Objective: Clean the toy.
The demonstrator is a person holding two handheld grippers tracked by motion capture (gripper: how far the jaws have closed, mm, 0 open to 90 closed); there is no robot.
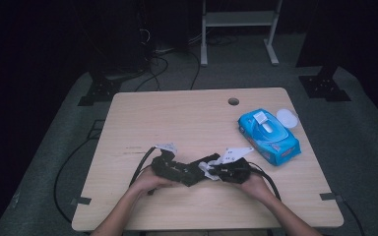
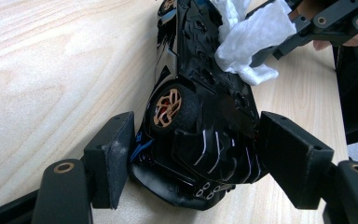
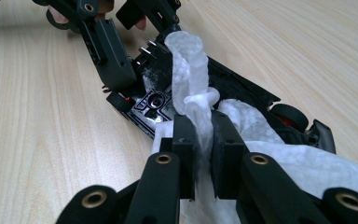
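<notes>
A black toy car [image 1: 195,173] with gold-spoked wheels lies tilted on the wooden table [image 1: 187,118], near the front edge. My left gripper [image 1: 177,168] has its pads on both sides of the car's [image 2: 200,93] rear end, so the left gripper [image 2: 198,133] is shut on it. My right gripper [image 3: 203,128] is shut on a crumpled white wipe [image 3: 189,60], which rests against the car's [image 3: 244,88] dark body. In the high view the right gripper [image 1: 219,169] meets the car from the right, with the wipe [image 1: 207,169] between them. The wipe [image 2: 251,37] also lies over the car's far end.
A blue pack of wipes [image 1: 269,136] lies at the table's right side, with a white round lid [image 1: 287,117] beside it. A cable hole [image 1: 233,102] sits near the far edge. Black cables run across the floor at left, and a white stand's legs rise beyond the table.
</notes>
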